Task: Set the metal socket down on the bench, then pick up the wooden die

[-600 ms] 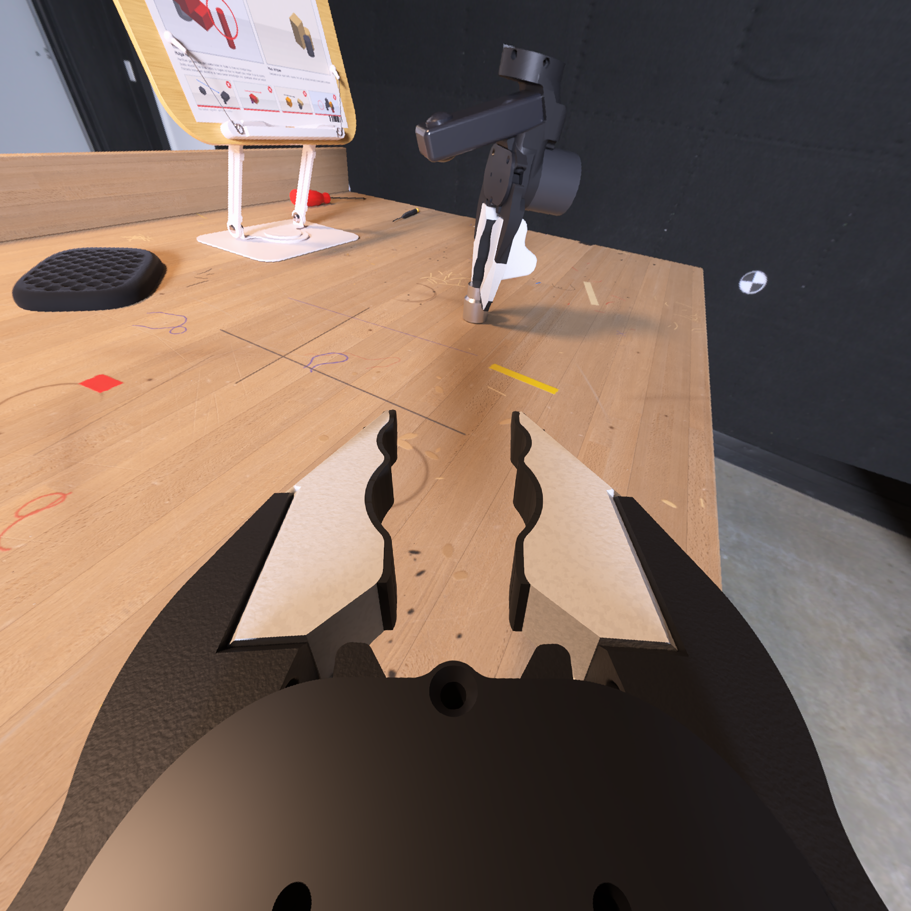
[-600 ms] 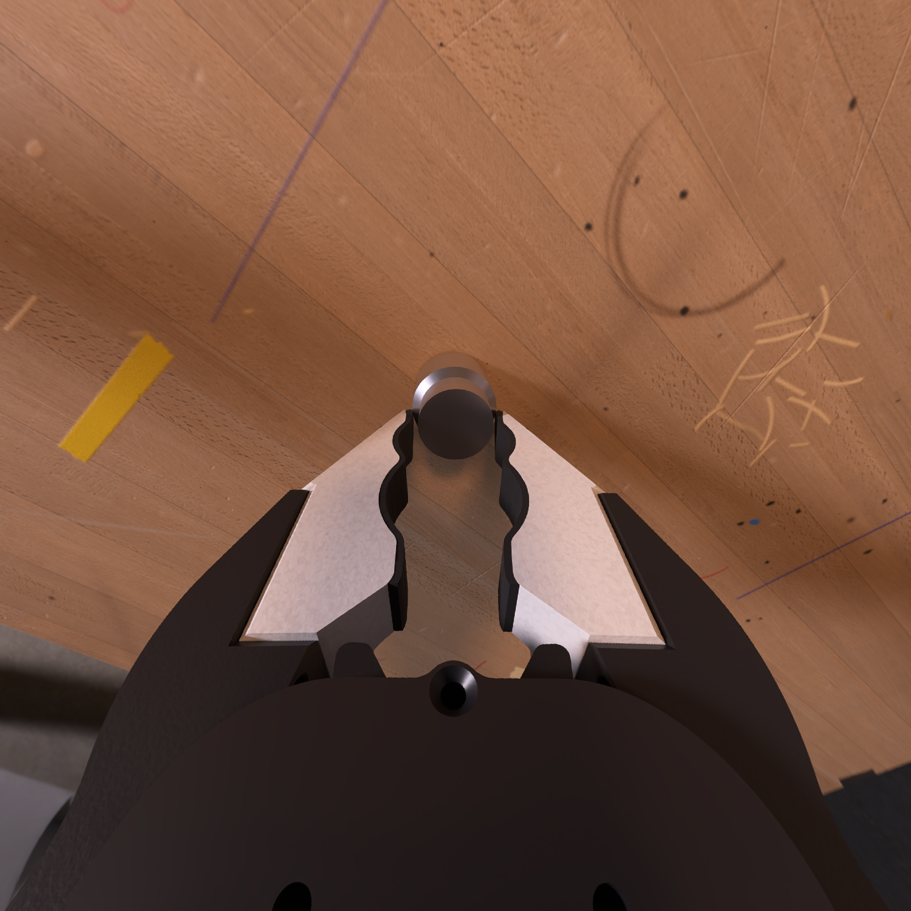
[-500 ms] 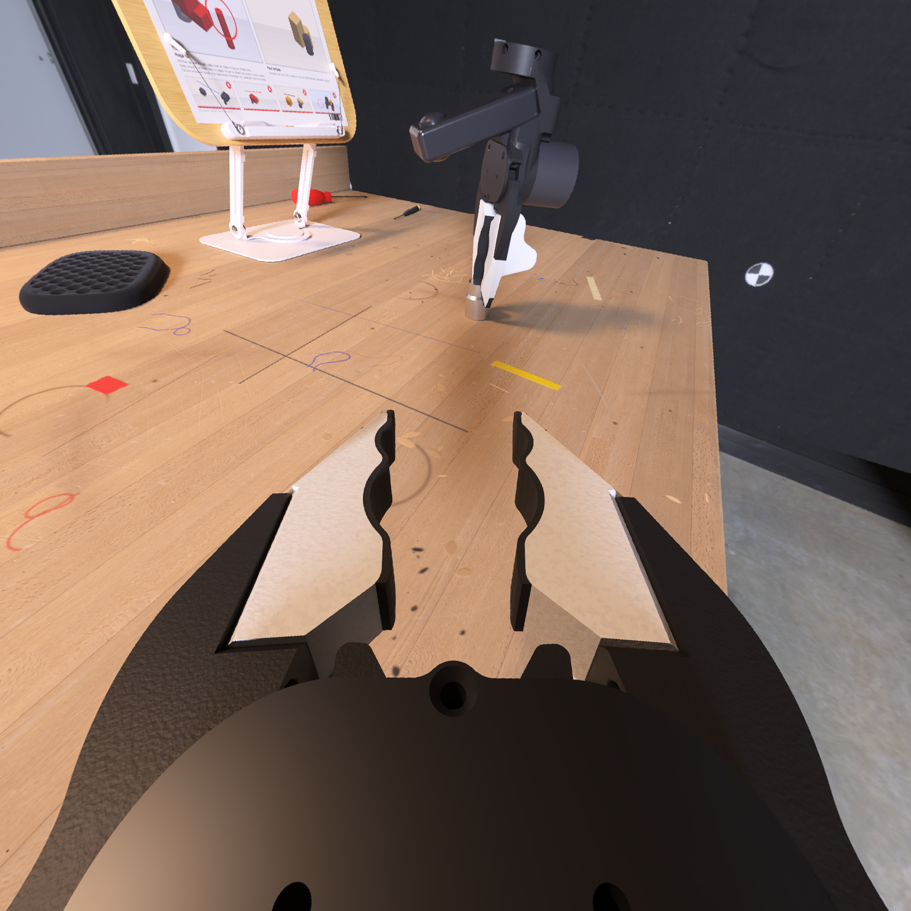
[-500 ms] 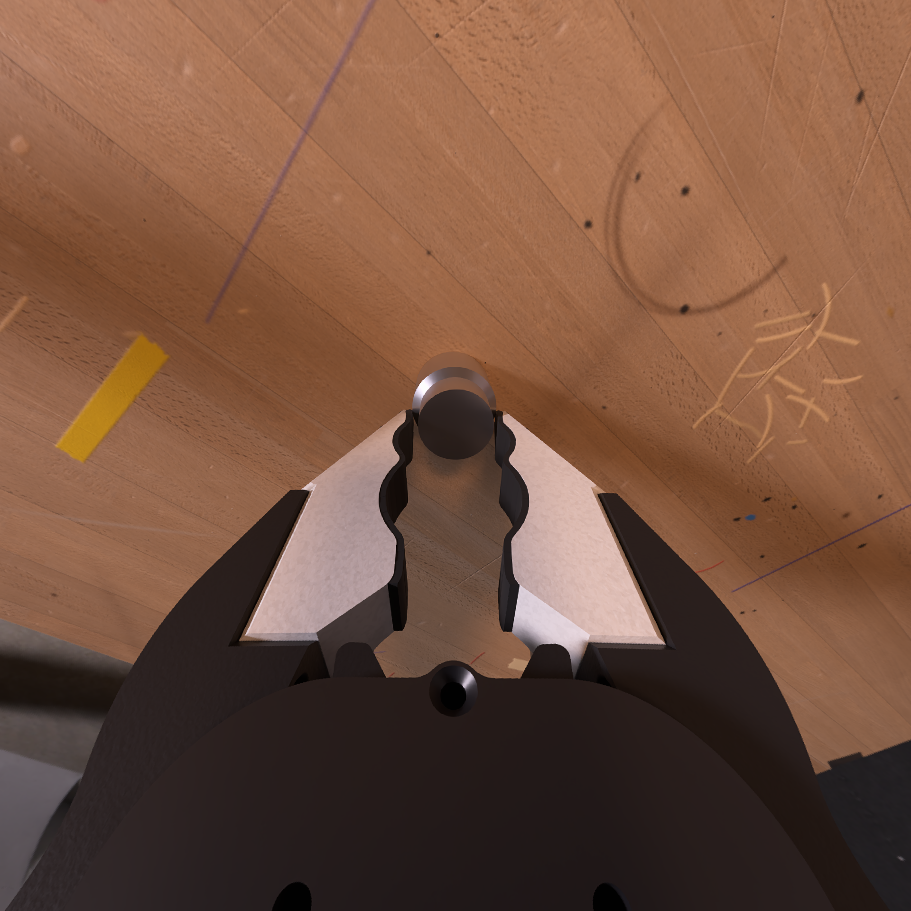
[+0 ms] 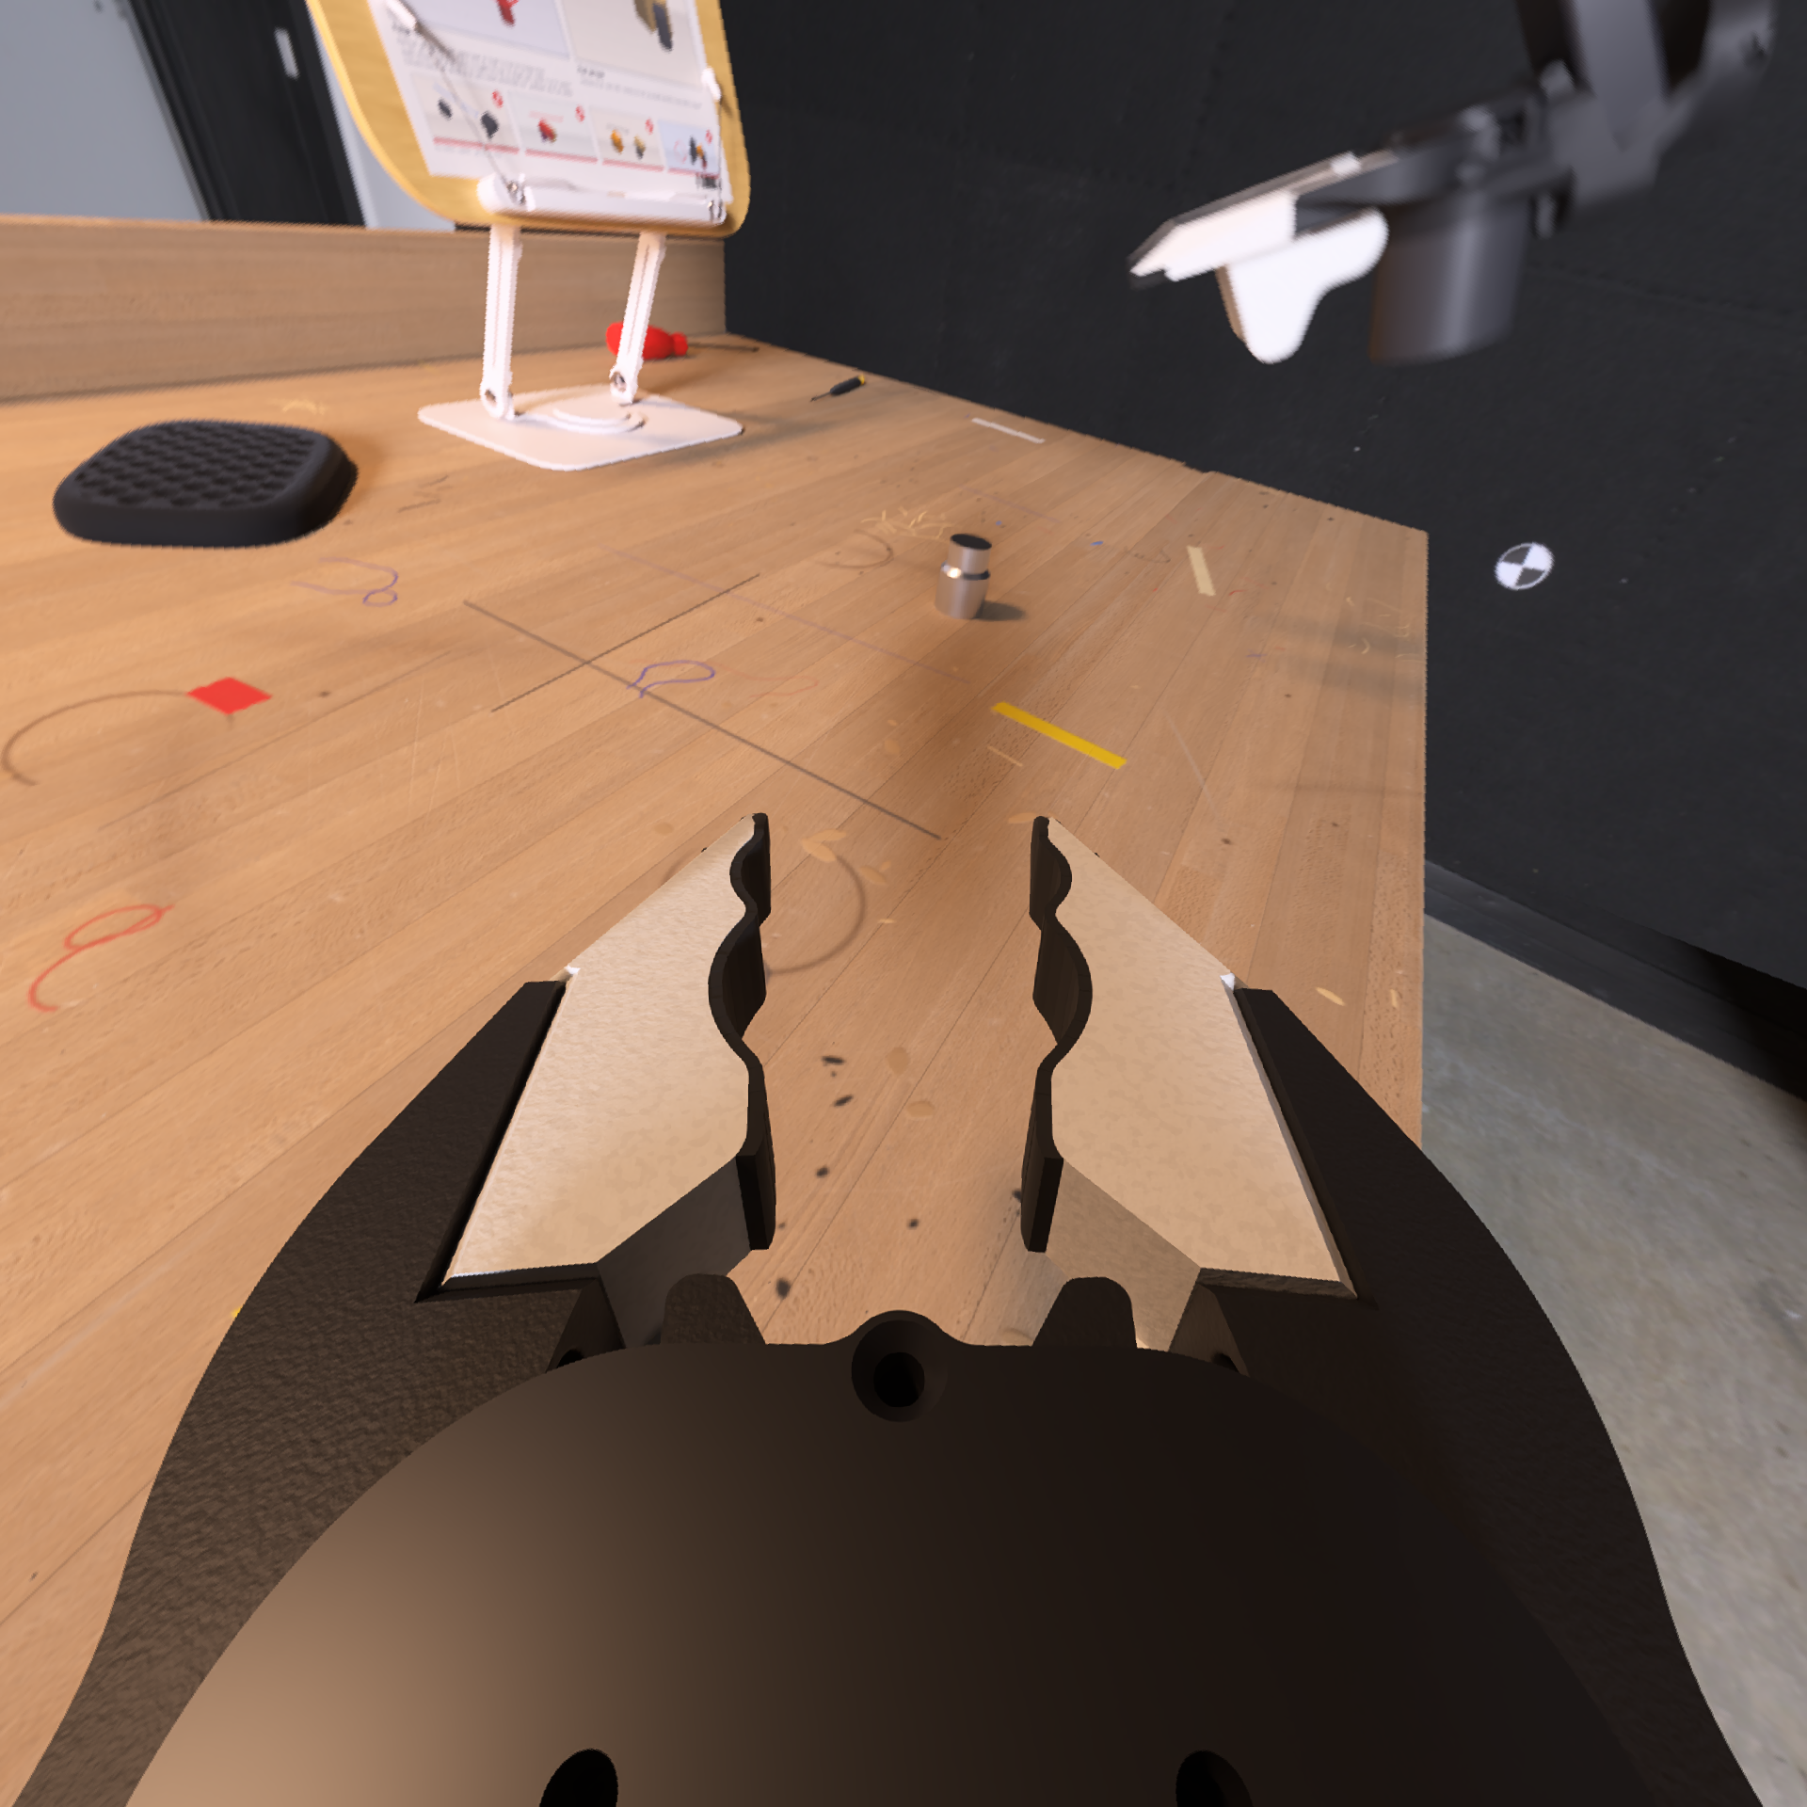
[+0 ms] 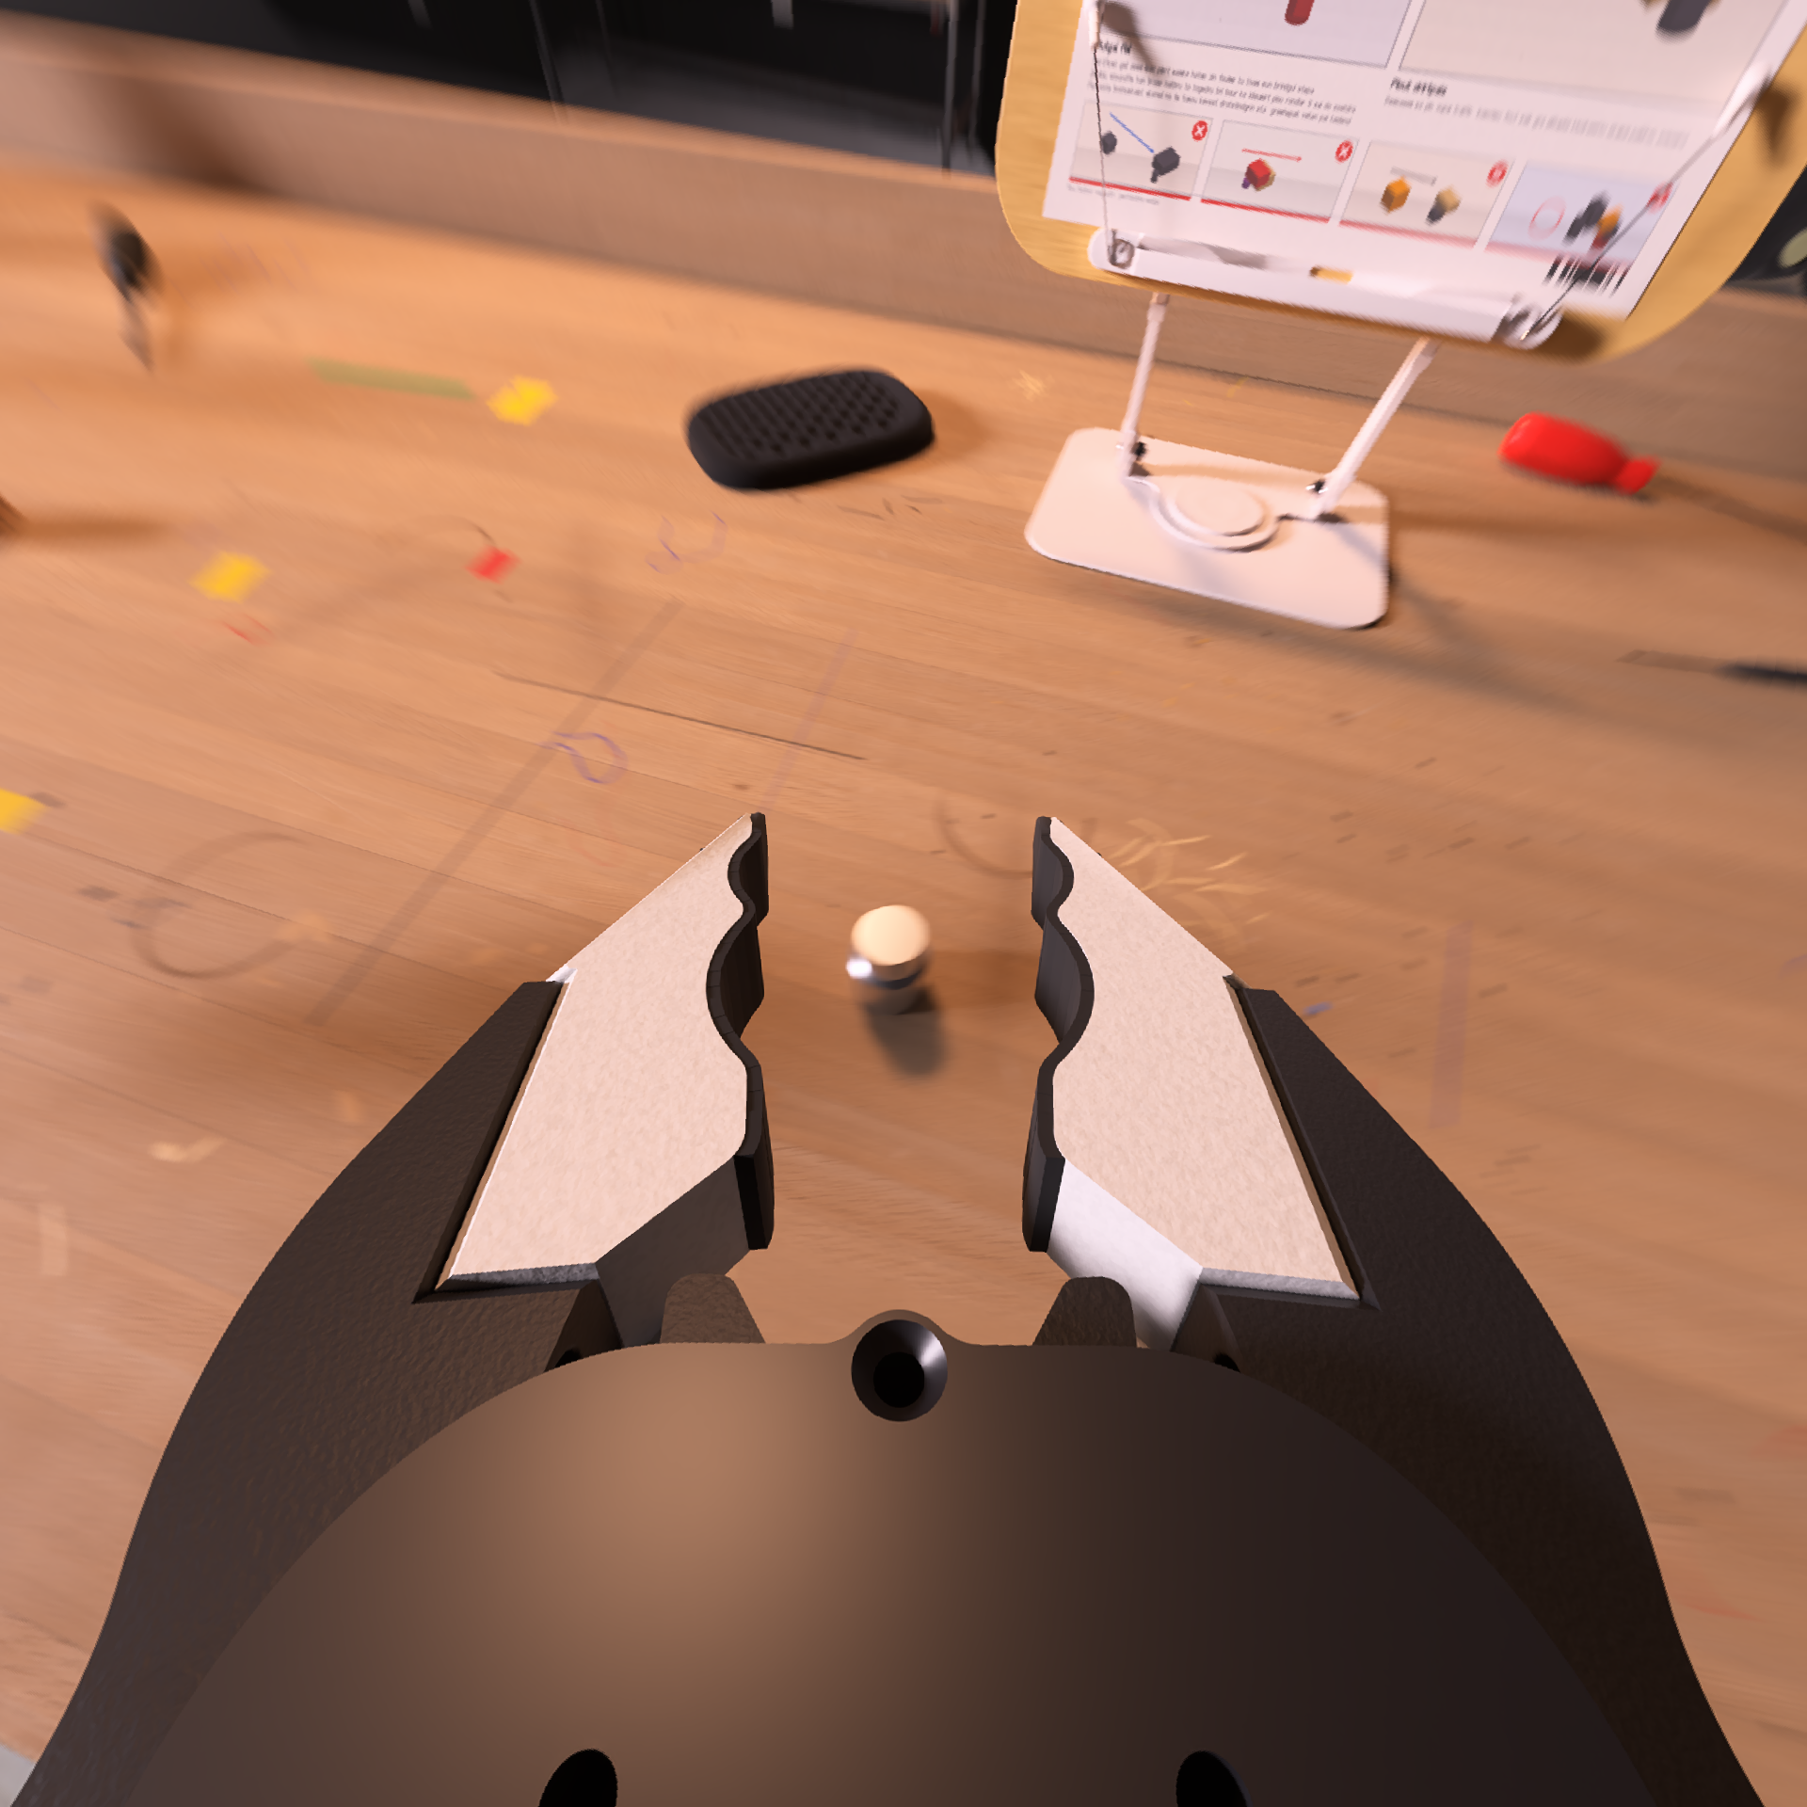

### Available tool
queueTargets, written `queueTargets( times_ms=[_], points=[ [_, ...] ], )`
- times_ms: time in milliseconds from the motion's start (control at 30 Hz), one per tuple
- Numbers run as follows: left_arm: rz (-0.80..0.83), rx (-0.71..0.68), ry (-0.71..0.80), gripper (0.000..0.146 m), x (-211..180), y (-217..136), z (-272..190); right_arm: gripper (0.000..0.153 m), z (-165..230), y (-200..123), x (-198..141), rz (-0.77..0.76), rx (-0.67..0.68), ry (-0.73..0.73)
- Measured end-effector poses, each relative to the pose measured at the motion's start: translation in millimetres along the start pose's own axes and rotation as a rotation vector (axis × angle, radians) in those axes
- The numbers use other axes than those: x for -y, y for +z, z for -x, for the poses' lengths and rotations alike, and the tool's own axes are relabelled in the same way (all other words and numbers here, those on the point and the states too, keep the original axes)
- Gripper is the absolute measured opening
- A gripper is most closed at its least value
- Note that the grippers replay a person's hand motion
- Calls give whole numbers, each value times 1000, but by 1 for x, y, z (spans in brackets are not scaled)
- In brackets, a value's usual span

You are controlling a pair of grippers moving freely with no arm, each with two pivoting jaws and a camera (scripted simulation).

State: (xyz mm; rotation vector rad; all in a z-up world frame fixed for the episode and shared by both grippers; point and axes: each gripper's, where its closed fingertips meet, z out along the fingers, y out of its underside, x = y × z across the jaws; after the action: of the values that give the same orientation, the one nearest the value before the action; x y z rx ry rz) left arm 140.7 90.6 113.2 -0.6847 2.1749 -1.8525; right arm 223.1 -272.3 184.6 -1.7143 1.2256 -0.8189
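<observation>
The metal socket [image 5: 963, 577] stands upright and free on the wooden bench [image 5: 391, 880]. In the right wrist view the socket [image 6: 888, 953] stands on the bench between and beyond my open fingers, untouched. My right gripper [image 6: 900, 831] is open and empty, raised above the bench; in the left wrist view the right gripper [image 5: 1173, 256] hangs high at the upper right, well clear of the socket. My left gripper [image 5: 898, 831] is open and empty, low over the bench near its right edge. No wooden die shows in either view.
A black perforated pad [image 5: 200, 479] lies at the back left. A white stand [image 5: 587, 420] holds an instruction board [image 5: 557, 98]. A red-handled screwdriver [image 6: 1574, 455] lies behind it. Coloured tape marks [image 5: 1056, 733] dot the bench. The bench edge [image 5: 1408, 880] drops to the floor on the right.
My right gripper opened, let go of the socket and rose up and back, tilting toward level. The socket stays standing on the bench. My left gripper barely moved.
</observation>
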Motion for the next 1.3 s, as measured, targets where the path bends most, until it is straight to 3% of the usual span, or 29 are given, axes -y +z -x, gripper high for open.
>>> queueTargets(
  times_ms=[100,200,300,400,533,600,767,967,1200,1300],
  points=[
    [39,31,-48,53,-4,0,9,52,34,-15,-49,-152,74,180],
    [94,-6,-178,53,-5,-1,11,50,51,-22,-90,-137,105,251],
    [113,32,-189,56,18,-15,27,51,50,-27,-95,-113,102,245],
    [158,193,-50,56,56,-50,69,51,58,-31,-91,-162,140,269],
    [450,408,239,56,89,-104,151,51,72,-24,-99,-108,150,179],
    [599,446,300,54,92,-121,195,51,81,-21,-96,-109,186,168],
    [999,421,253,56,57,-135,284,49,93,-15,-92,-94,226,130],
    [1381,368,156,55,-7,-134,343,49,97,-8,-98,-59,238,107],
    [1552,348,-7,53,-48,-130,364,49,92,-8,-115,-14,232,108],
    [1649,355,-3,56,-59,-134,366,48,88,-11,-119,-4,228,119]
  ],
)
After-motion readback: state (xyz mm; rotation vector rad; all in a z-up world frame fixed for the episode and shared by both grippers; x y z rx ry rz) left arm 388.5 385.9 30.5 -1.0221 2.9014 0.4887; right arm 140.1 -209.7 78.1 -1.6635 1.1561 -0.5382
